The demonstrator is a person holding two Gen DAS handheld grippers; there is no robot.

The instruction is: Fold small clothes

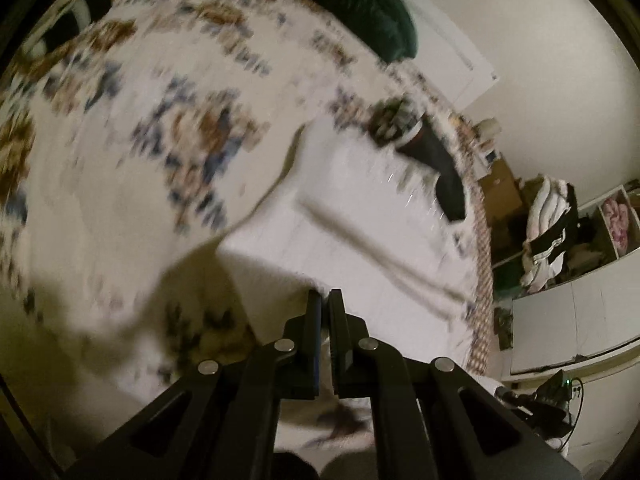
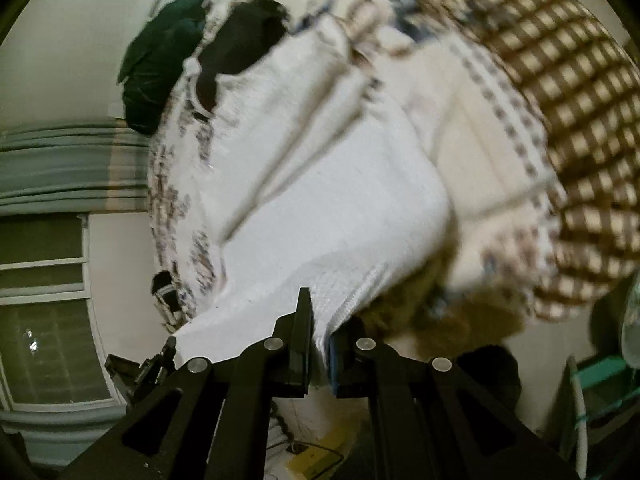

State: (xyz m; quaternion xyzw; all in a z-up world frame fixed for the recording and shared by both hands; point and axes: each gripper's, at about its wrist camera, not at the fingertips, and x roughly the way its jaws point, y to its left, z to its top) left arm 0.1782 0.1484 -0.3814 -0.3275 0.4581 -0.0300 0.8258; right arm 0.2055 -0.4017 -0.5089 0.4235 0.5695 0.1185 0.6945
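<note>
Your left gripper [image 1: 325, 300] is pinched on an edge of the white garment [image 1: 360, 216], which runs from lower centre toward the right of the frame. Your right gripper [image 2: 320, 320] clamps the same white knit at lower centre. It lies on a floral bedspread [image 1: 120, 128]. A shelf unit [image 1: 600, 232] at right holds bundled fabrics.

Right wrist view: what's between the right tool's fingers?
White garment, its ribbed edge pinched in the right tool; nothing else there, shown in right wrist view.
</note>
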